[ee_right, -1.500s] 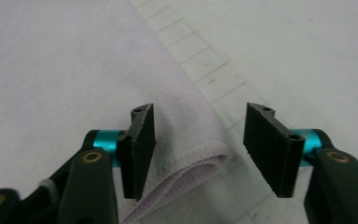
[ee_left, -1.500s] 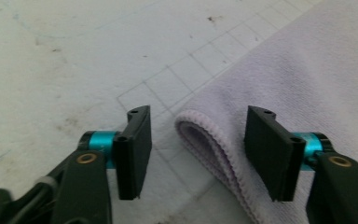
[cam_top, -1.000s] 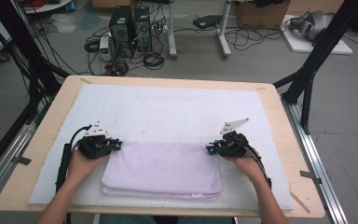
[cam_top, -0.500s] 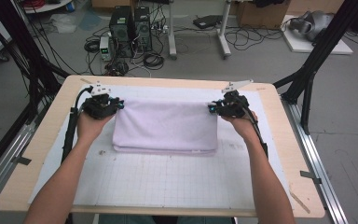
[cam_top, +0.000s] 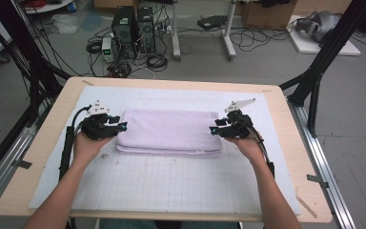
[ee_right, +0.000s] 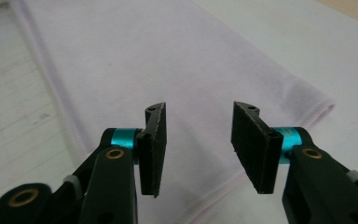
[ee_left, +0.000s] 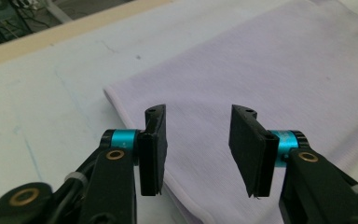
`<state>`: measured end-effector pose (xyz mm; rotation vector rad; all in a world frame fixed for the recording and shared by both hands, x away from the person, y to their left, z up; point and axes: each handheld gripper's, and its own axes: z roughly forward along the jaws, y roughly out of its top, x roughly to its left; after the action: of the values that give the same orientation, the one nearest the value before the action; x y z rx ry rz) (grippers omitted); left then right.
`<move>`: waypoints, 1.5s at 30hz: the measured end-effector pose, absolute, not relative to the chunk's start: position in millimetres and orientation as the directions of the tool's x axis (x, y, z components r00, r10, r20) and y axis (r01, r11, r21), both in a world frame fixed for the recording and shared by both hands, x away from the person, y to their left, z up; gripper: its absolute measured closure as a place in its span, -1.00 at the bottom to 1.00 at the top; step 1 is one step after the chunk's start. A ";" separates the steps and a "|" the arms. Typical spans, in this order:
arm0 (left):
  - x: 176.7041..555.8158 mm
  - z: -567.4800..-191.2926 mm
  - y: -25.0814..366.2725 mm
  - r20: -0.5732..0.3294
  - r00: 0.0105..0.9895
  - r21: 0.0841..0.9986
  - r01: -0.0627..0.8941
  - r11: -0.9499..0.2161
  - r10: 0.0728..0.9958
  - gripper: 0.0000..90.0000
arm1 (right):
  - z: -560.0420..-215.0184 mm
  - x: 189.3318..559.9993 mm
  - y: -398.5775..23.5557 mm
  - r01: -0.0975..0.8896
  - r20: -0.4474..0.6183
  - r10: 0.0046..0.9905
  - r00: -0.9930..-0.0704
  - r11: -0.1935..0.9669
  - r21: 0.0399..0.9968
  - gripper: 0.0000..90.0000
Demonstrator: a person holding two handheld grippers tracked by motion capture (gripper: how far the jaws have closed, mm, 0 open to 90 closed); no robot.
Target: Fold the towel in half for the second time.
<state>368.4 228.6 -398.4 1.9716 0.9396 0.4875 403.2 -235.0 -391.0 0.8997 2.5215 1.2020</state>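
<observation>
Folded lilac terry towel (cam_top: 169, 130) lies flat; left gripper (cam_top: 122, 127) at nine o'clock, right gripper (cam_top: 213, 130) at three, jaws just opened, empty; lower layers hidden.

The high camera sits above my side of the bench (cam_top: 38, 157) and looks forward and down, far enough back to take in the whole top and the floor beyond. A camera rides on my left gripper (ee_left: 198, 142), close in, looking along its jaws over the left end of the folded lilac towel (ee_left: 270, 70). The one on my right gripper (ee_right: 198, 142) looks just as closely over the right end. All three views share that towel.
</observation>
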 end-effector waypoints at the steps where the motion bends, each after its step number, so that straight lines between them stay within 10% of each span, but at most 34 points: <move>1: 364.3 -401.3 229.3 -0.022 0.647 0.835 0.431 -0.342 0.762 0.40 | -393.4 399.0 -234.7 0.433 0.077 0.596 -0.800 0.484 0.760 0.28; 7: 346.7 -419.8 230.7 -0.035 0.670 0.819 0.444 -0.362 0.741 0.70 | -410.2 379.3 -231.7 0.433 0.089 0.569 -0.817 0.503 0.748 0.39; 30: 341.4 -442.1 231.1 -0.041 0.673 0.794 0.471 -0.384 0.739 0.50 | -421.9 358.2 -235.3 0.417 0.051 0.561 -0.826 0.547 0.726 0.36; 36: 343.0 -442.6 233.1 -0.025 0.666 0.798 0.463 -0.387 0.746 0.92 | -436.5 362.7 -239.8 0.445 0.077 0.573 -0.816 0.536 0.718 0.76; 45: 332.9 -424.3 239.4 0.000 0.668 0.837 0.406 -0.366 0.744 0.95 | -421.8 357.6 -246.0 0.414 0.079 0.555 -0.828 0.510 0.754 0.88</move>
<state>332.9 239.4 -424.3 1.9996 0.8913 0.4833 357.6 -246.0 -421.8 0.8352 2.5766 1.2152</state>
